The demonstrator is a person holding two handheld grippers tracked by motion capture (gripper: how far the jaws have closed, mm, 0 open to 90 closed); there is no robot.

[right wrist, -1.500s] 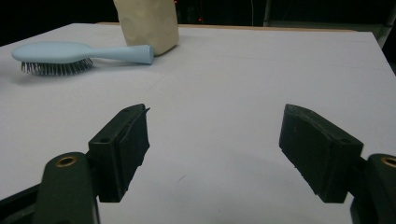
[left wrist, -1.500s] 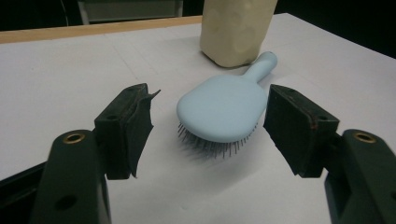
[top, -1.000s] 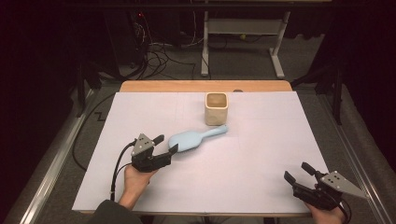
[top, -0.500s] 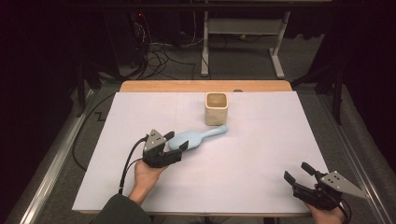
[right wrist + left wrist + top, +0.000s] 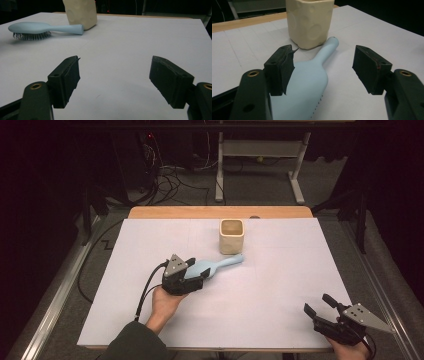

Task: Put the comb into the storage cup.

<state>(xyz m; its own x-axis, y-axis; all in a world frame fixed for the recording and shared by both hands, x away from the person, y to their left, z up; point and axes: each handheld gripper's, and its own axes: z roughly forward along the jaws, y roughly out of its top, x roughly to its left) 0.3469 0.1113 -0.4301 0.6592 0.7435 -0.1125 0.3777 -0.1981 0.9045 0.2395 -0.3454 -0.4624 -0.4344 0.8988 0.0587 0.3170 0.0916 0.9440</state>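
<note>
White table (image 5: pixel 280 285); left tongs (image 5: pixel 199 276) open over hairbrush (image 5: pixel 220 265).

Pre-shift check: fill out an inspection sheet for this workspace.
Surface: white sheet over a wooden table.
Job's things: light blue hairbrush lying bristles down, handle tip close to the cream cup, which stands upright.
Clutter: nothing seen.
Grippers: left tool open, astride the brush head, left pad at its edge, right pad apart; right tool open, nothing between its jaws, near the sheet's front right corner.
Cables: black cable trailing from the left tool; loose cables on the floor behind.
Surroundings: dark room, metal stand legs beyond the table.
</note>
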